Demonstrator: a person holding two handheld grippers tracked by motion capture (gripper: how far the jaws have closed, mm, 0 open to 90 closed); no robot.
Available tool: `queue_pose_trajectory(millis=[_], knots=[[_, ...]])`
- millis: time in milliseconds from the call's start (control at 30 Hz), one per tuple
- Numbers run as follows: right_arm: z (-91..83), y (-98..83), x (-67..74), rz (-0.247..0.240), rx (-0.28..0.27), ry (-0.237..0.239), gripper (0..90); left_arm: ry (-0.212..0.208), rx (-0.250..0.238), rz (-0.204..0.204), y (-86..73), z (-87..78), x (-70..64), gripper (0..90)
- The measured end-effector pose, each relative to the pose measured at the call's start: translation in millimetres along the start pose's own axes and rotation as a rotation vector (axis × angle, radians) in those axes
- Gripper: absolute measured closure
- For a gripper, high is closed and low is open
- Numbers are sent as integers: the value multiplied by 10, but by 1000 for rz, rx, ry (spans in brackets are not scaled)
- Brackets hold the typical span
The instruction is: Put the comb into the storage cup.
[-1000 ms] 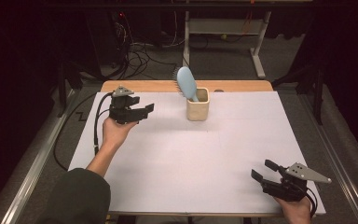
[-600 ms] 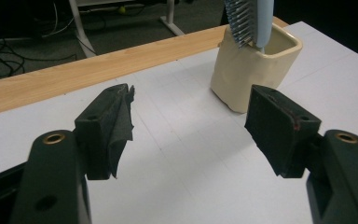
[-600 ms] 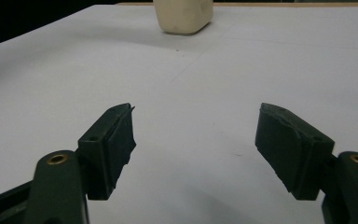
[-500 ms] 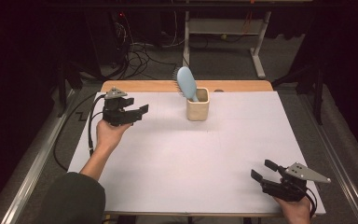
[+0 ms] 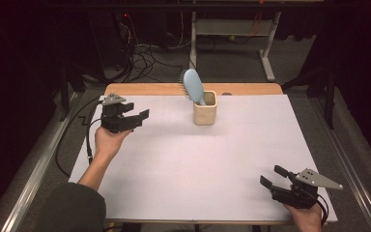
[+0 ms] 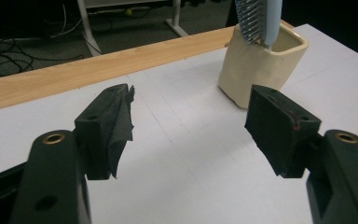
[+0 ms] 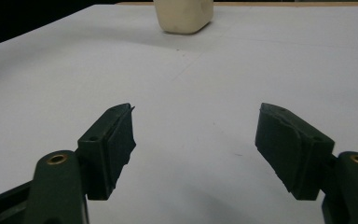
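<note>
A cream cup (image 5: 205, 114) stands at the back middle of the white table (image 5: 198, 164), with a light blue hairbrush (image 5: 193, 85) upright in it, head up. In the left gripper view the cup (image 6: 261, 70) and the brush's bristles (image 6: 251, 18) lie ahead and to the right. My left gripper (image 5: 139, 119) is held above the table's left side, jaws open, nothing between them (image 6: 189, 133). My right gripper (image 5: 273, 176) rests low near the front right corner, open and empty (image 7: 196, 149), pointing toward the cup (image 7: 182, 16).
A wooden strip (image 5: 164, 89) runs along the table's far edge. Beyond it are cables (image 5: 140, 53) on the floor and a metal stand (image 5: 265, 43). A black cable (image 5: 77, 140) trails off the table's left side from the left gripper.
The left hand and gripper have drifted slightly left, away from the cup. The right gripper has stayed in place.
</note>
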State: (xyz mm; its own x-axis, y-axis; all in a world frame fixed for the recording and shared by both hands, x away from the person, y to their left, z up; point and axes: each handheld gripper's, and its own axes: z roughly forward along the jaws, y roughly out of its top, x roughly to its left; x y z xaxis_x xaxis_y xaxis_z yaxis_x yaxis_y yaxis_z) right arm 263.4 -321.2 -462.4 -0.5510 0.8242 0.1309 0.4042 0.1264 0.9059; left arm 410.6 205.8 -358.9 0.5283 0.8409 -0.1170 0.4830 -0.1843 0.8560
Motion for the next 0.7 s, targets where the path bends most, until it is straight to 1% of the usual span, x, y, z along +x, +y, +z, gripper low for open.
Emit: queue_pose_trajectory(millis=[500, 700], knots=[[-1, 1, 1, -2, -1, 1, 288, 8, -7, -9, -57, -98, 33, 318], [-2, 1, -1, 0, -1, 0, 288, 11, -6, 1, -75, -136, 40, 318]])
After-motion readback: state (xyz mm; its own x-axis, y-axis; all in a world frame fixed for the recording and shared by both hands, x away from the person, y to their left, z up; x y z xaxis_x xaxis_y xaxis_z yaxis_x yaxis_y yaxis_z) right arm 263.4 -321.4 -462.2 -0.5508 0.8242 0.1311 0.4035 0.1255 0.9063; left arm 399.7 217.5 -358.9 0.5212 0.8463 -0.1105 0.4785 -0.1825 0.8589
